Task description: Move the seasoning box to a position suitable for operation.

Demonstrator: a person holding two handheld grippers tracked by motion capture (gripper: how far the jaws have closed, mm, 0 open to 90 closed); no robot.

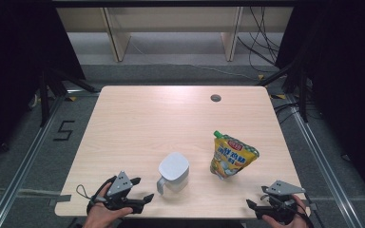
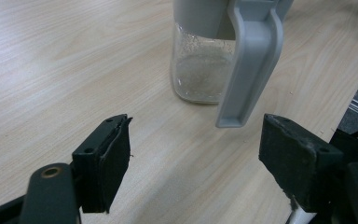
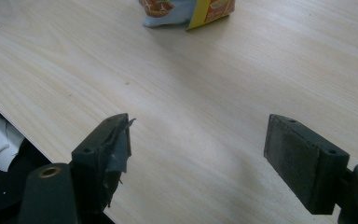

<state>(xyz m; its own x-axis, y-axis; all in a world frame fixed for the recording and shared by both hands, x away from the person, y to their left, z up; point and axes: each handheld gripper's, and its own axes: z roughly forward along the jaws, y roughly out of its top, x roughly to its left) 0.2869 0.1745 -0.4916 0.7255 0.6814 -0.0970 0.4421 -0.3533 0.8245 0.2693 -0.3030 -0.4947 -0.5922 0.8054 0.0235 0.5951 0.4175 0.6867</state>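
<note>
Pale wood counter (image 1: 138, 123), broad and mostly bare, with a small round hole (image 1: 216, 98) far beyond the jug near the back edge.

Next in size, pouch (image 1: 232, 156): yellow, standing upright on its base just right of the jug, green cap at top tilted toward the back left. Set close to the jug, most likely so its contents can be poured in. Bottom corner of it visible at the top of the right gripper view.

Jug (image 1: 173, 172): clear body, grey lid on, grey handle (image 2: 249, 65) turned toward the near edge of the counter, toward the left hand. Seen up close in the left gripper view as glassy, possibly empty, though specks on the wall make this hard to judge. Handle facing the person suits a grasp from the near side.

Left claw (image 1: 147, 198): just left of and nearer than the jug, resting low at the counter's near edge, spread wide, pinching nothing. Aimed straight at the handle, which hangs between the two jaws in the left gripper view but apart from both. Seems poised to close on the handle or steady the jug.

Right claw (image 1: 253, 205): well to the right of the jug, at the near edge below the pouch, also spread wide and empty. Pointed toward the pouch, likely in readiness to take it.
</note>
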